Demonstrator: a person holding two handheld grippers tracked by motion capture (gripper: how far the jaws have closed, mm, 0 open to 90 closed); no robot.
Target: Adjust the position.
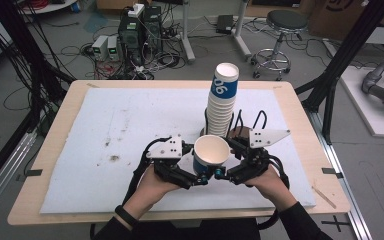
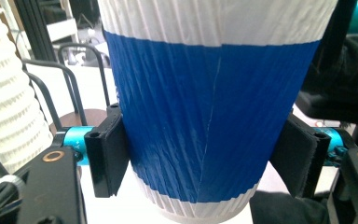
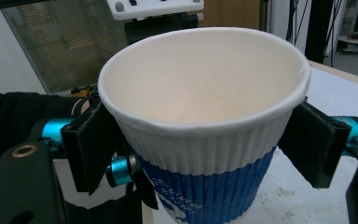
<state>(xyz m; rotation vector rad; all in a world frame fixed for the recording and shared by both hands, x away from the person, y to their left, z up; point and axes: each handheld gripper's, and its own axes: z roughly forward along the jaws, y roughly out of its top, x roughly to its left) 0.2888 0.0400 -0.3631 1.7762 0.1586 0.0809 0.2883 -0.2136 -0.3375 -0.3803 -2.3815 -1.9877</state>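
Paper cup [image 1: 211, 152], white rim band over a blue ribbed sleeve, upright and open mouth up, held between my two grippers just in front of the tall stack of matching cups [image 1: 223, 100]. From the high view I see straight into its empty white interior; its base is hidden behind the grippers, so I cannot tell whether it rests on the mat or hangs clear of it.

My left gripper [image 1: 196, 180] is clamped on the cup low down. In the left gripper view both black pads press flat against the blue band of the cup [image 2: 205, 116], one on each side. The cup's rim is cut off at the top of that view, its foot at the bottom edge.

My right gripper [image 1: 223, 174] comes at the cup from the other side, higher up. In the right gripper view the cup [image 3: 205, 112] sits between its pads just under the rim; the pad on the view's left lies against the white band, the one on the right touches or nearly touches it. Whether that side truly presses I cannot make out.

Behind the cup, the stack stands in a black wire holder [image 1: 252, 120], mostly hidden by the stack and the grey plate of my right gripper. Under everything, a white mat [image 1: 130, 125] with brownish stains to the cup's left, lying on a wooden table [image 1: 60, 130].
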